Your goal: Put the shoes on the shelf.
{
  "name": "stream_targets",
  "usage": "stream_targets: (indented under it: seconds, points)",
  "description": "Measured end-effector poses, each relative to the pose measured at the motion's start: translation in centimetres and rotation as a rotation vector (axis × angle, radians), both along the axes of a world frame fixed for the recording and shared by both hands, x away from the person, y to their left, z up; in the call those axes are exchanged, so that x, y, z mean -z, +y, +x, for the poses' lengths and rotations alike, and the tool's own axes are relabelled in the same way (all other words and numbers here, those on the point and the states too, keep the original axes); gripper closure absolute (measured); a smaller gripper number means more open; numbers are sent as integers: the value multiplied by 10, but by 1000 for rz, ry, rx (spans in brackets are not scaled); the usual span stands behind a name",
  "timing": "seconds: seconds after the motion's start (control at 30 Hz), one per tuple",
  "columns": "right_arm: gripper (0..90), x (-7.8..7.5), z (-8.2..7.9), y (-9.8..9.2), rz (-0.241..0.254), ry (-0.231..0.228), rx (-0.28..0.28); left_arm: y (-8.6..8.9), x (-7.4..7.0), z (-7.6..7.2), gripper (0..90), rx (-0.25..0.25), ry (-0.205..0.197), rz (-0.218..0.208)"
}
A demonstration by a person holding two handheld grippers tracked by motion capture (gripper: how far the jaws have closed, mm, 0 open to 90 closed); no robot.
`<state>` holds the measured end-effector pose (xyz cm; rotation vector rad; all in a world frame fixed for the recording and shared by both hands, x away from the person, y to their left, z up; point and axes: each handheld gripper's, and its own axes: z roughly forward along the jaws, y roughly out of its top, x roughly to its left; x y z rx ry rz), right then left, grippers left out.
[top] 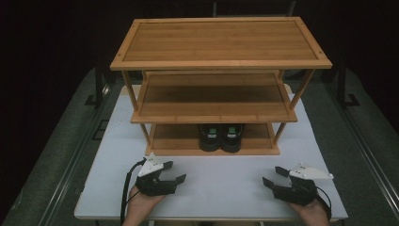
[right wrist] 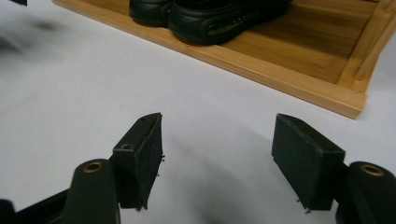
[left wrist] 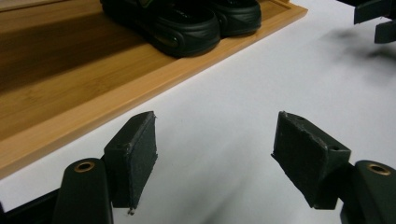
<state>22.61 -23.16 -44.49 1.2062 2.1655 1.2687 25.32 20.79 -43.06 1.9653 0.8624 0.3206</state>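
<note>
High view: a three-tier bamboo shoe rack (top: 214, 89) is seen standing on a white table (top: 211, 188). A pair of black shoes (top: 220, 136) is parked on the bottom shelf (top: 169, 141), roughly centred, toes toward the person, the two shoes side by side and touching or nearly so. The top and middle shelves are seen bare. The left gripper (top: 172, 174) is held low over the table near the front-left of the rack, the right gripper (top: 272, 177) near the front-right; both are well apart from each other and from the shoes. Each is carried by a hand (top: 141, 203) entering from the bottom edge. Both sets of jaws are seen spread, nothing between them.

Left gripper view: the left gripper (left wrist: 215, 154) is shown with jaws wide apart, only white table (left wrist: 261, 84) seen in the gap, nothing gripped. The black shoes (left wrist: 187, 21) are seen ahead and up-left on the bottom shelf (left wrist: 70, 84), clear of the pads. The other gripper's tips (left wrist: 373, 18) are caught at the top right corner.

Right gripper view: the right gripper (right wrist: 217, 158) is shown likewise spread wide, bare table (right wrist: 93, 93) between the pads, nothing held. The black shoes (right wrist: 210, 16) are seen ahead on the bottom shelf (right wrist: 289, 51), near its front lip, with a rack leg (right wrist: 373, 42) at the right.
</note>
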Motion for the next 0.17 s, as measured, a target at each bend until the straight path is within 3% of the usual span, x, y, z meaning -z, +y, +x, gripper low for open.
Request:
stream_targets:
  seconds: [0.17]
  points:
    - [324,0,-5,-6,28,-17,18,0,3,-3,285,4,11,-4]
